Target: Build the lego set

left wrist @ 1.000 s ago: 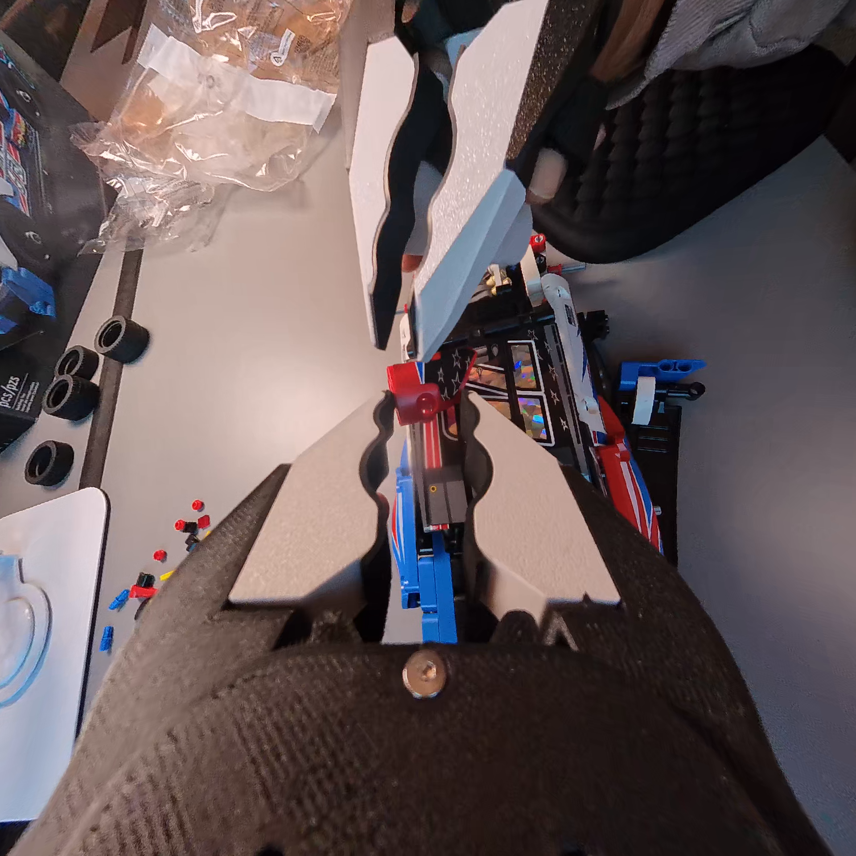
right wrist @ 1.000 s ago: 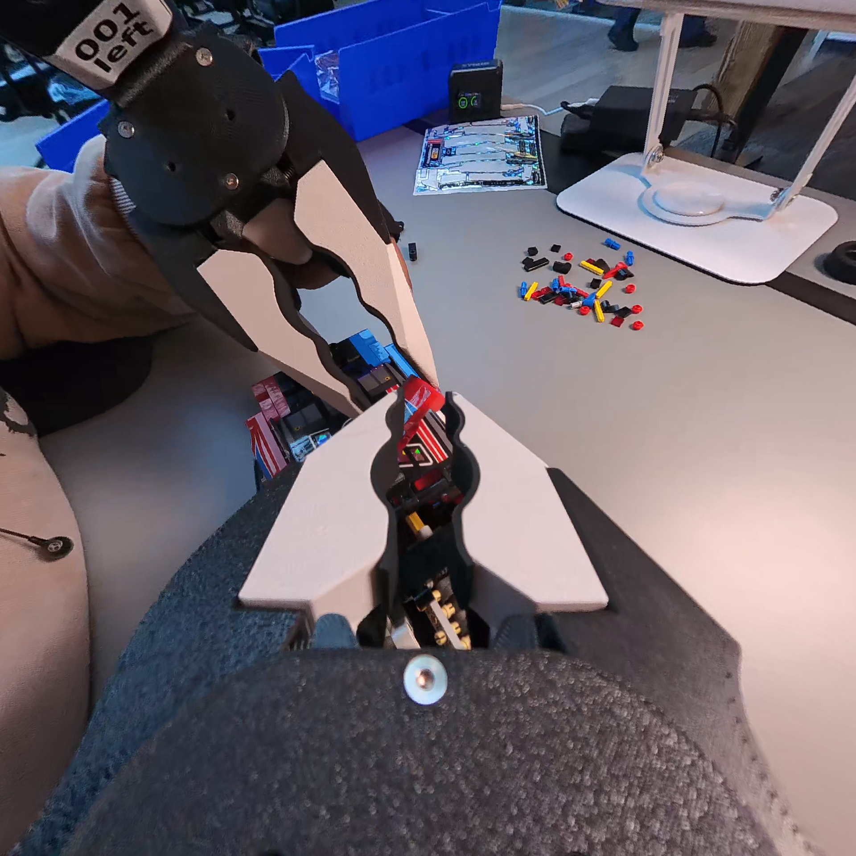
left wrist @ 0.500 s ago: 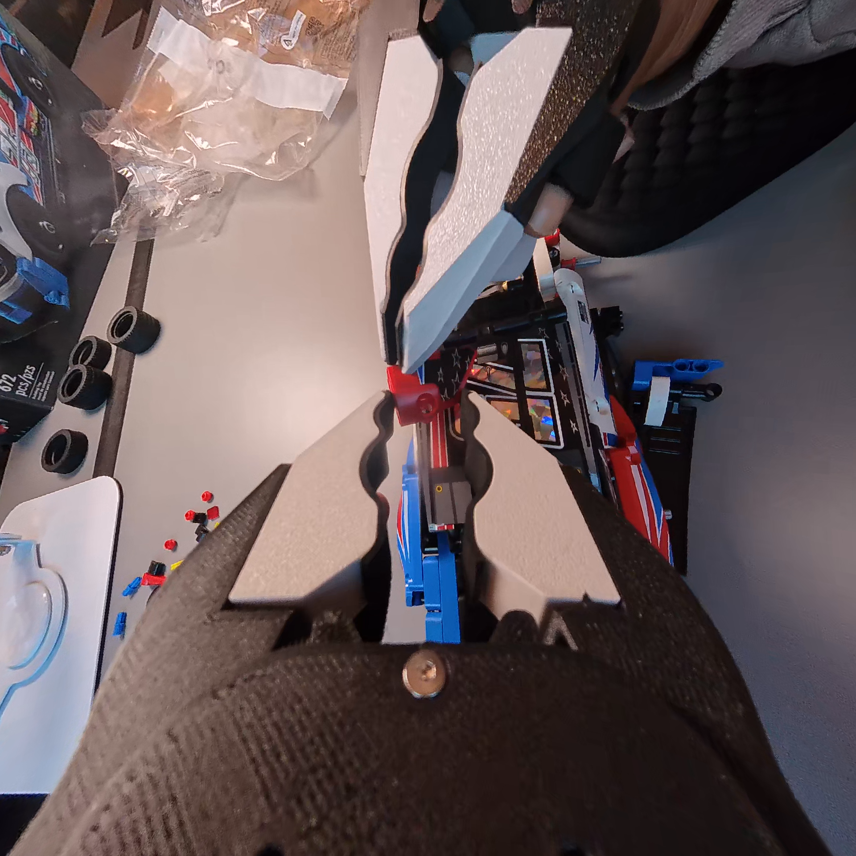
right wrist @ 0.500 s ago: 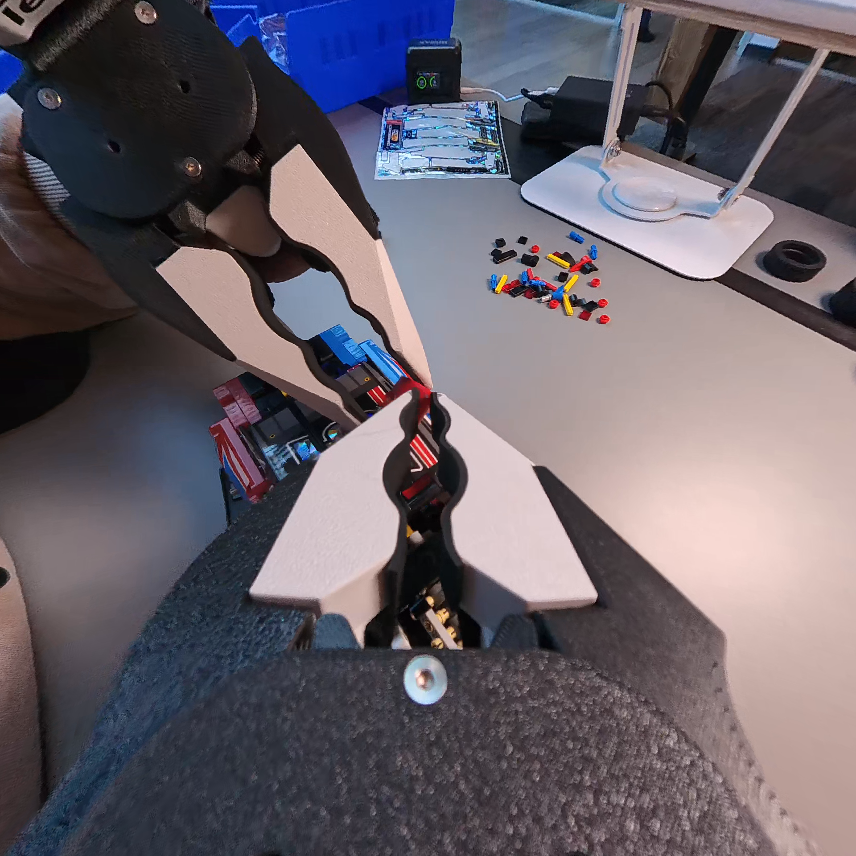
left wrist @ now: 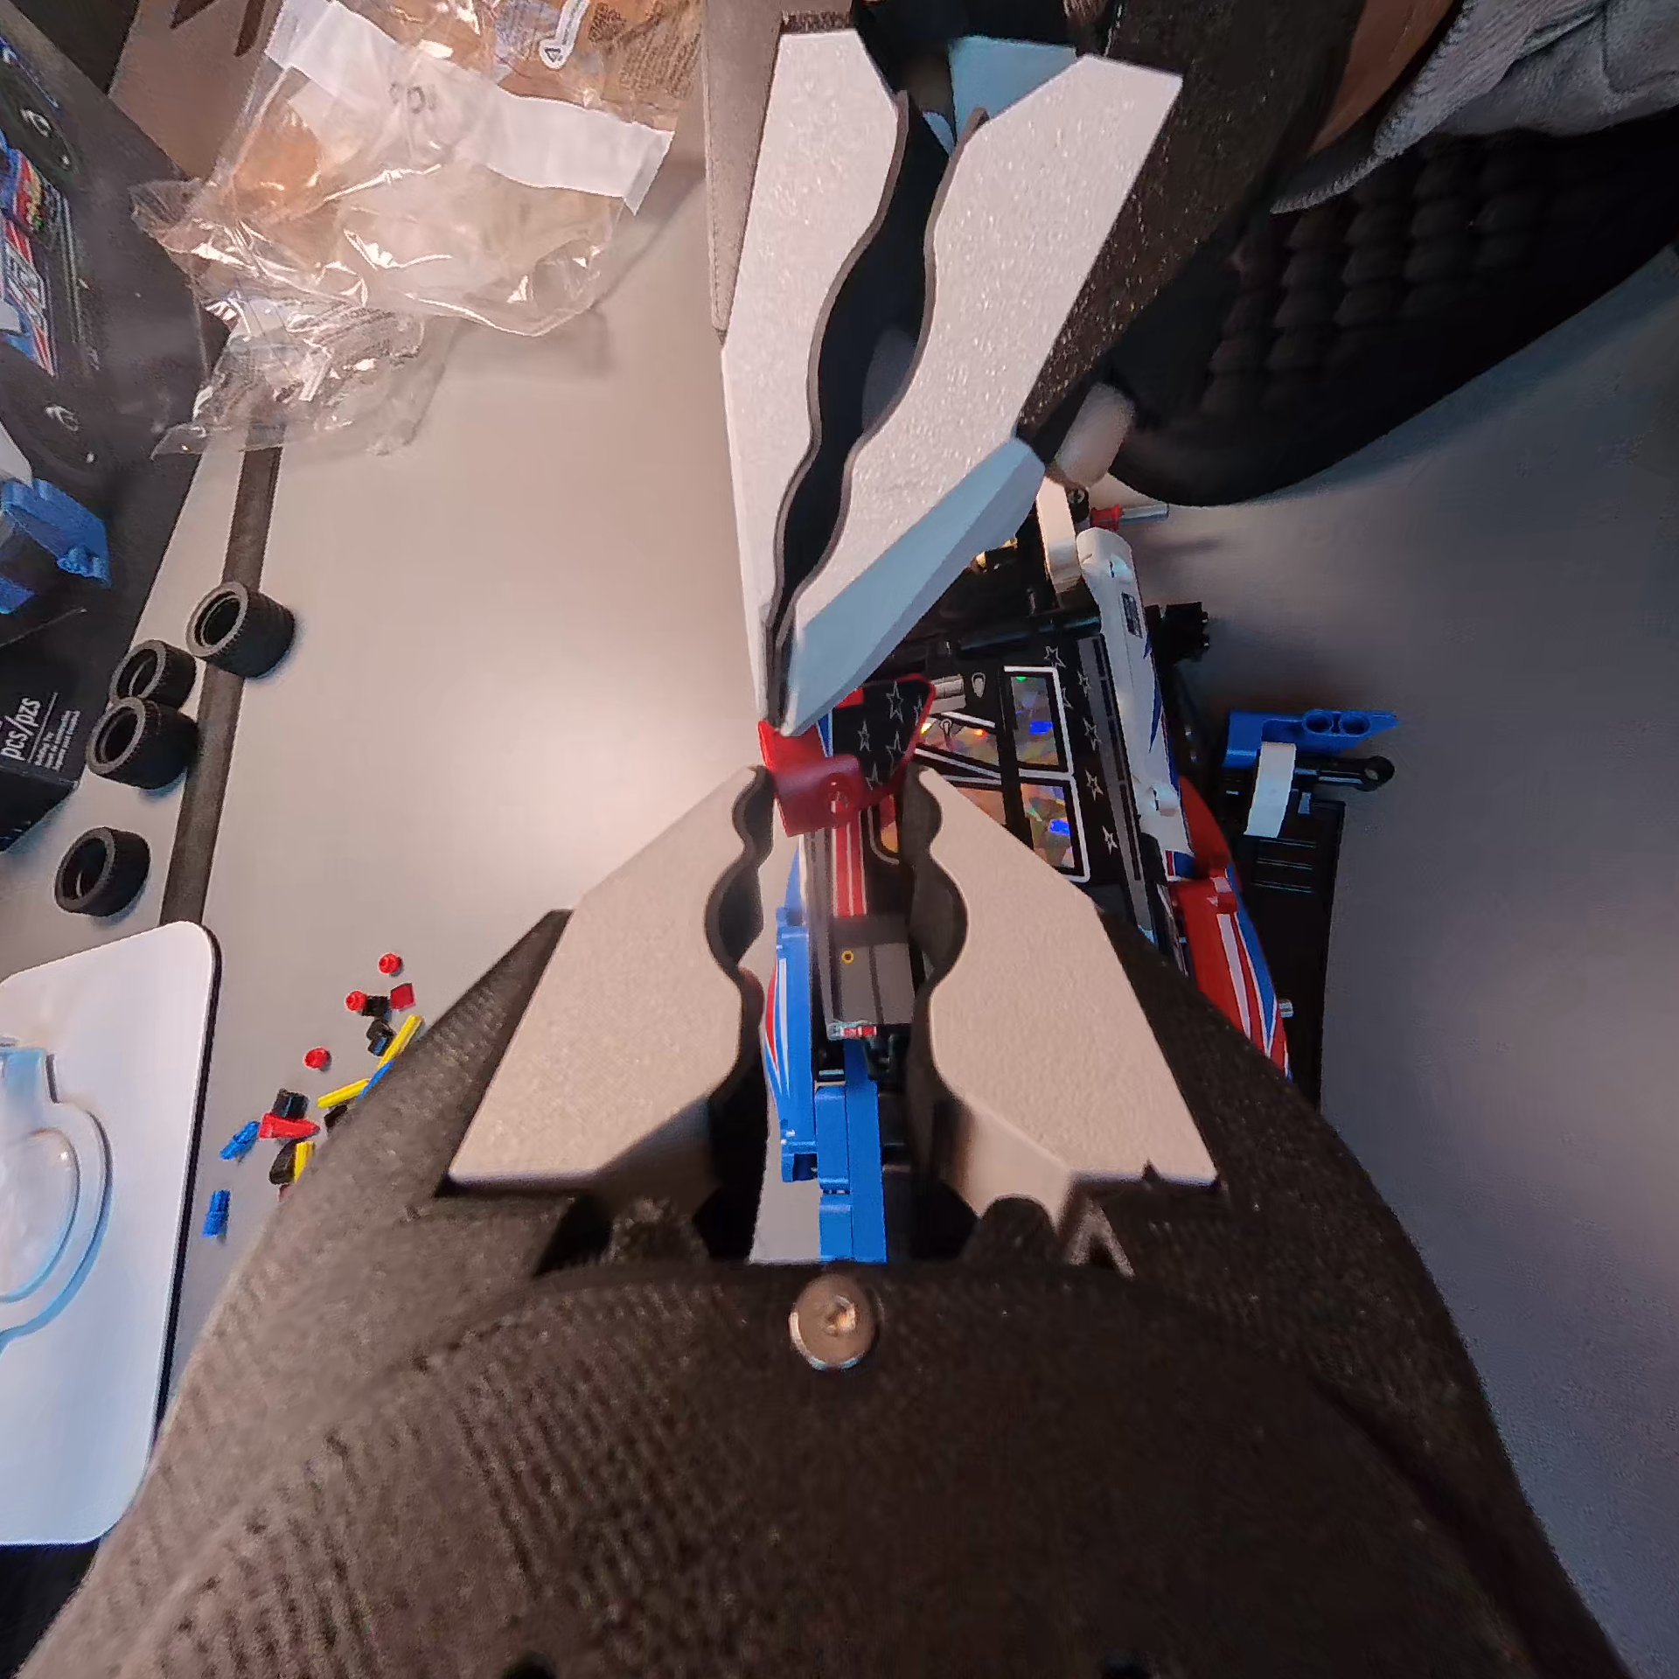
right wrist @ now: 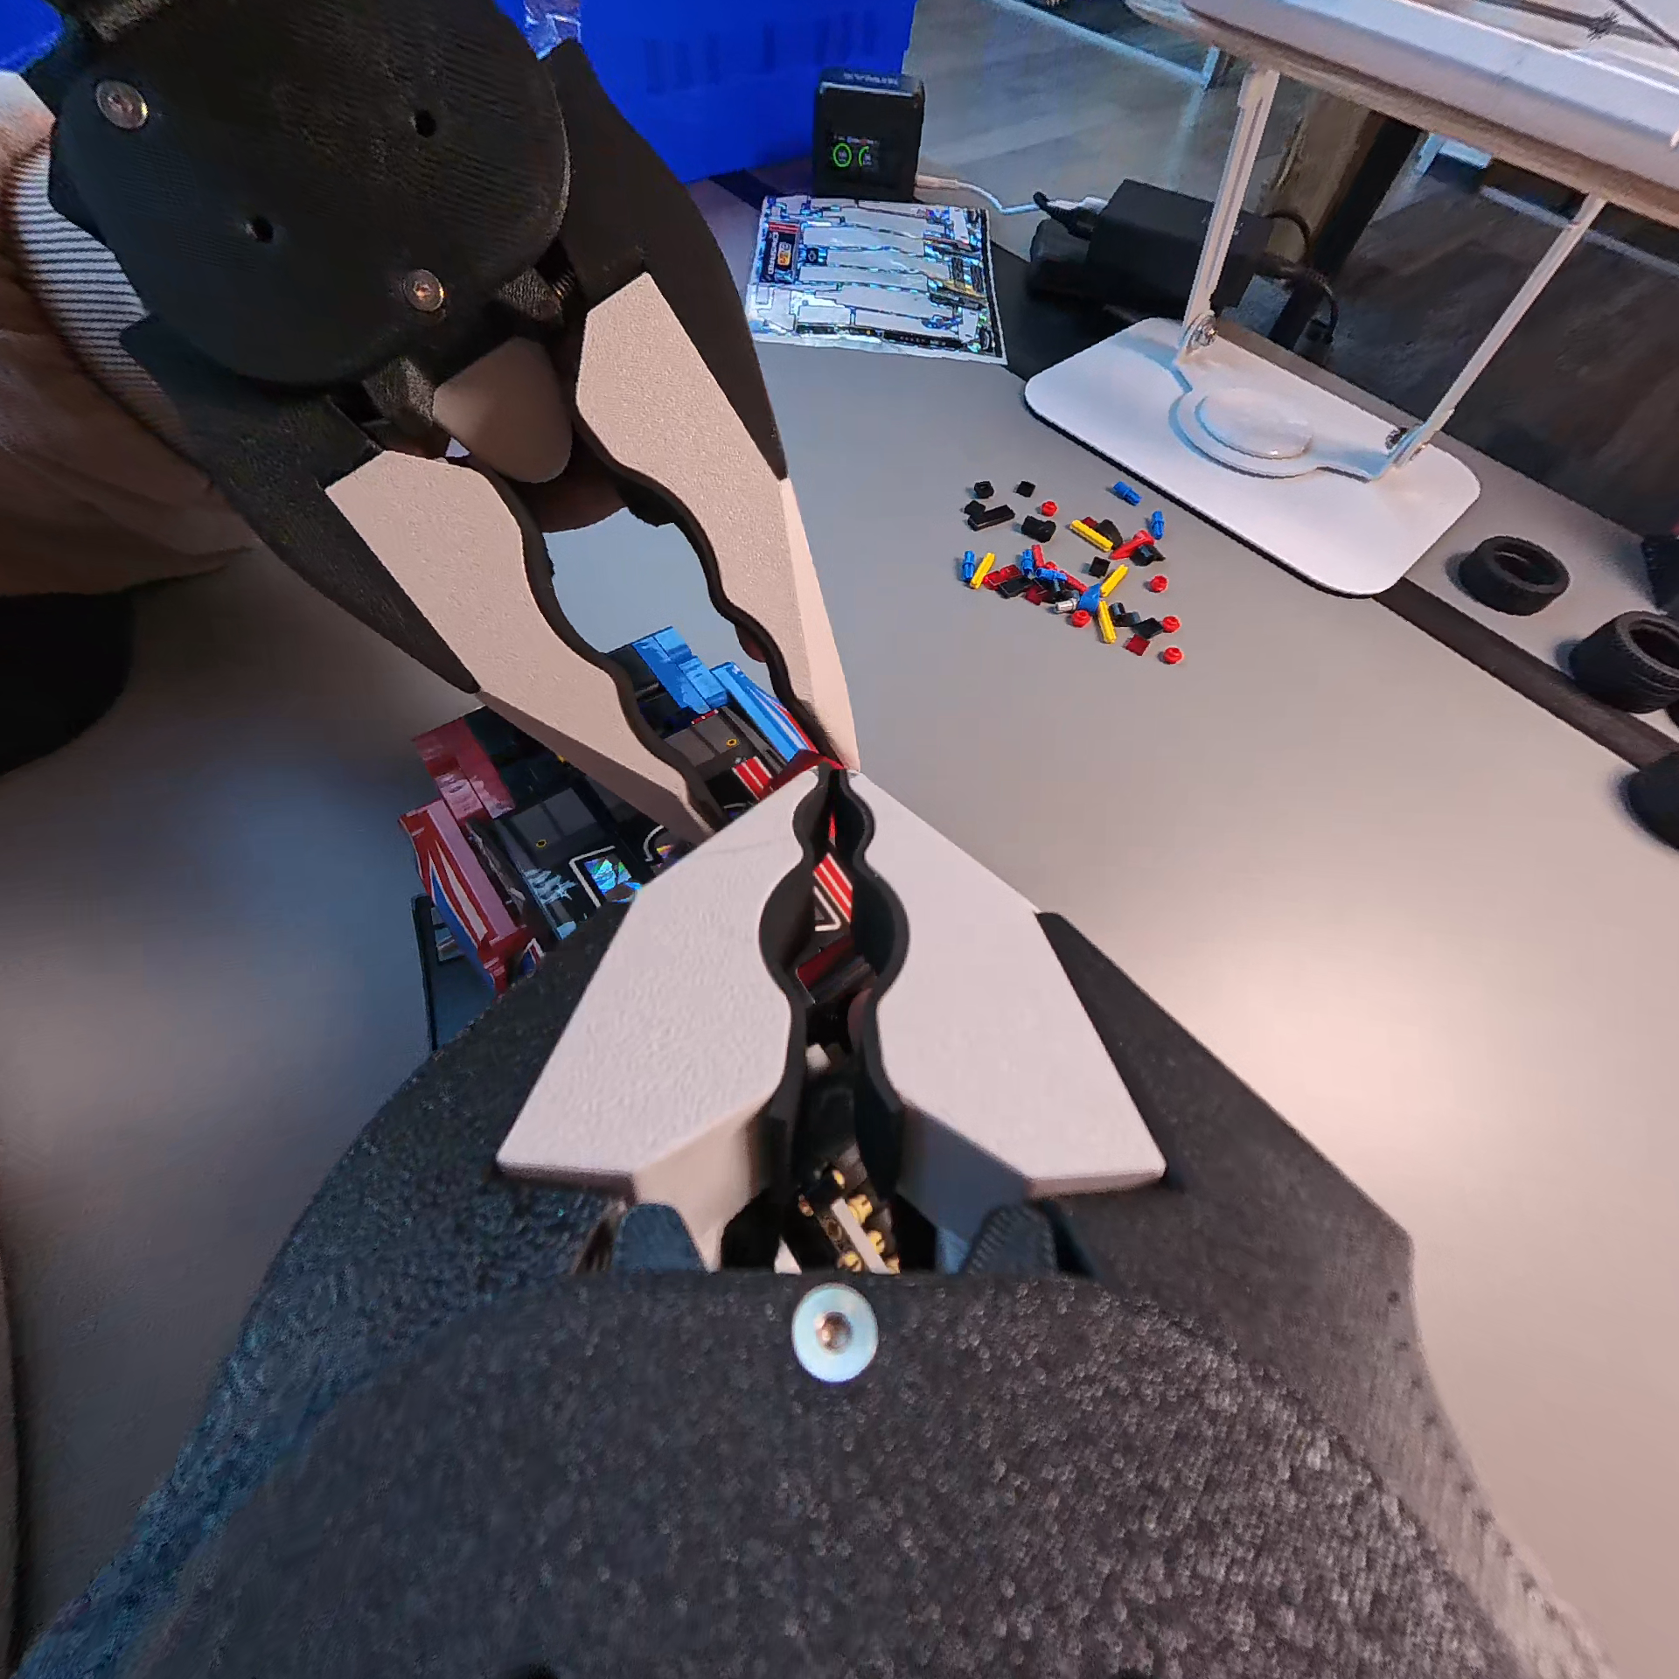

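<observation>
You are pinching the red fin-shaped panel (left wrist: 822, 772) between the closed tips of your right gripper (left wrist: 774, 713), which is coming down steeply from the far side, while your left gripper (left wrist: 831, 804) is straddling the lego car (left wrist: 1045, 799) with its fingers apart around the car's striped roof strip; whether they are actually pressing on it I cannot tell. The car is lying on the grey table (left wrist: 545, 591) directly under both tools, its nose pointing away in the left wrist view. You appear to be seating or adjusting that red panel at the car's near-left edge, so the next move probably calls for a short, firm push along the pin axis while your left gripper is bracing the body against sliding. Loose small parts (right wrist: 1072, 572) are lying well apart to the right, black tyres (left wrist: 145, 700) to the left, near the empty plastic bags (left wrist: 391, 182).
</observation>
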A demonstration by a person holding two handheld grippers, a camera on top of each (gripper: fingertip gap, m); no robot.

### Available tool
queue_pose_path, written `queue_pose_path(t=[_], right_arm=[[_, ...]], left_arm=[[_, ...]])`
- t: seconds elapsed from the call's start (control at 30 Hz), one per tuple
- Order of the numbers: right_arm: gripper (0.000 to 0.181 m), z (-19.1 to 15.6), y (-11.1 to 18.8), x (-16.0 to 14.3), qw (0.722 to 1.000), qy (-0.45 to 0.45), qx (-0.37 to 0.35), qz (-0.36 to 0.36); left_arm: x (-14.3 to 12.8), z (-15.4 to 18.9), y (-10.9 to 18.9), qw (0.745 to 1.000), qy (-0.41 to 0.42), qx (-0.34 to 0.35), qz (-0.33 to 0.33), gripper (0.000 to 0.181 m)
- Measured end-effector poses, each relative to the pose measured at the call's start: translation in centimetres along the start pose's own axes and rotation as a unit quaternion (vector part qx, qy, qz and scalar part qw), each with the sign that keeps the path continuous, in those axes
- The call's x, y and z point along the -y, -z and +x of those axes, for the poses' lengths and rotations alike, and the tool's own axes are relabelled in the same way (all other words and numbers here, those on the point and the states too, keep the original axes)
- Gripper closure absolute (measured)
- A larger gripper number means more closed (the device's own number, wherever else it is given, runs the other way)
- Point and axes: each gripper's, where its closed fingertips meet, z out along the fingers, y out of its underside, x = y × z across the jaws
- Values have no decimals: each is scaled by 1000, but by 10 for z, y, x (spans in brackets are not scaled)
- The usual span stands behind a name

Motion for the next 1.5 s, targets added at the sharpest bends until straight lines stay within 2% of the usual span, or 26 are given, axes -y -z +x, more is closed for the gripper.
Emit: queue_pose_path(t=[0.23,0.37,0.43,0.7,0.87,1.27,1.4,1.5], right_arm=[[181,-11,4,1,999,-3,44,9],[181,1,6,8,1000,-12,12,26],[172,4,5,7,1000,-15,5,19],[179,4,-1,2,1000,-25,-2,5],[181,4,-1,2,1000,0,-19,-1],[181,-13,0,1,998,47,30,-1],[181,-12,4,6,999,41,30,16],[181,0,7,13,999,28,4,31]], left_arm=[[0,-1,3,1000,0,-2,2,155],[0,-3,4,1000,0,2,1,155],[0,-3,4,1000,-2,5,0,155],[1,-4,4,1000,-7,14,-3,155],[1,-4,2,1000,-10,15,-7,155],[-1,-3,3,1000,-3,8,-13,155],[0,-4,5,1000,-2,5,-8,155],[0,-4,5,1000,-2,6,-8,155]])
